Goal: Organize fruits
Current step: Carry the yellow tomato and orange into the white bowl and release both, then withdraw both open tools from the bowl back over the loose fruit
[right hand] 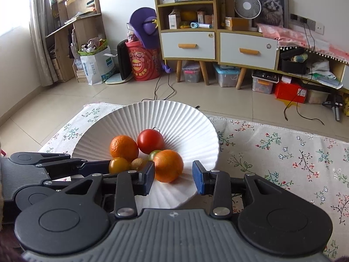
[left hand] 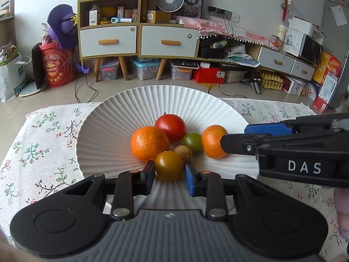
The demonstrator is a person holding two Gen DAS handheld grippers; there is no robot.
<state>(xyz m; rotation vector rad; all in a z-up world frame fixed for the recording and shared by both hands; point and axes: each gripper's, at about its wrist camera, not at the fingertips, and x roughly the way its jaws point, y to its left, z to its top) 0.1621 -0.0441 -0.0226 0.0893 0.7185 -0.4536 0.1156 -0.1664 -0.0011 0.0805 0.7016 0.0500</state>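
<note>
Holding six fruits: white plate (left hand: pixel 104 135). Left gripper (left hand: pixel 169 172) loose around yellow tomato (left hand: pixel 169 166); right gripper (right hand: pixel 173 174) released beside orange (right hand: pixel 168 165). Only left view shows right gripper's side.

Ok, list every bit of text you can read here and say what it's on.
"DAS": white letters on the right tongs' black body.
Red drum on the floor: round logo, characters too blurred to read.
White bag: print too small.
Yellow box on the cabinet: a label with digits, not legible.
Shelf boxes and floor cartons: unreadable.
</note>
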